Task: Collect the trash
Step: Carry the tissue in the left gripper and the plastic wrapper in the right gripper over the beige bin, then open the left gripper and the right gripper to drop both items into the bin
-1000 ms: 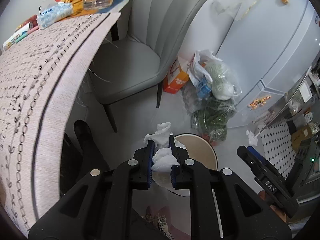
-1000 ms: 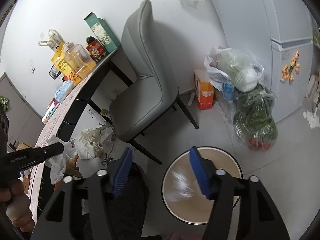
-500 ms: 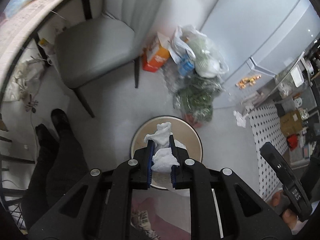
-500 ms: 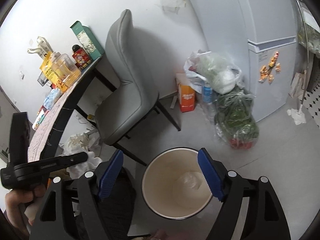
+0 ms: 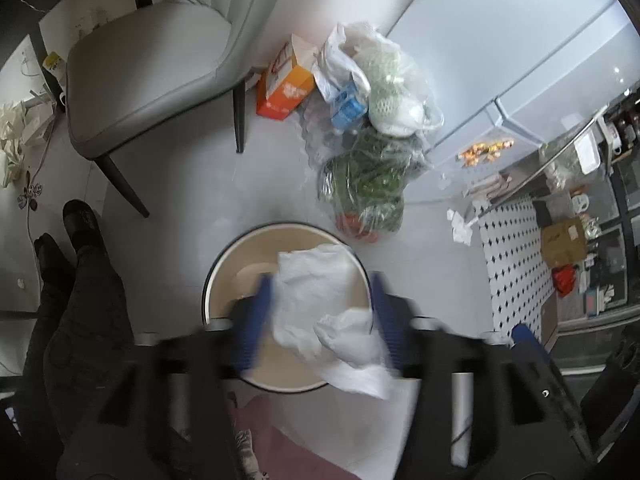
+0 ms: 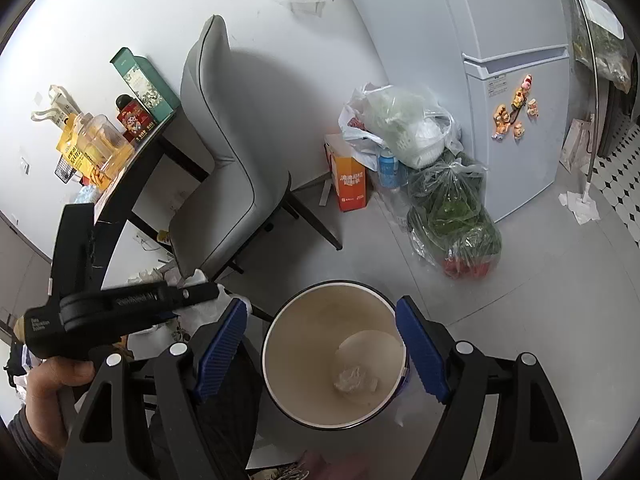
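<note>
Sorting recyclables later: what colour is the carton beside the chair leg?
Orange and white carton; clearest in the right wrist view.

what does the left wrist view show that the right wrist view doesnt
Only the left wrist view shows the white tissue between the open left gripper fingers, above the trash bin, plus a dark shoe on the floor.

Only the right wrist view shows the bin's bottom with a crumpled wad in it, the table's bottles and boxes, and the hand holding the left gripper.

Both show the bin, the grey chair, the orange carton, the bags of greens and the fridge. The right gripper is open and empty.
</note>
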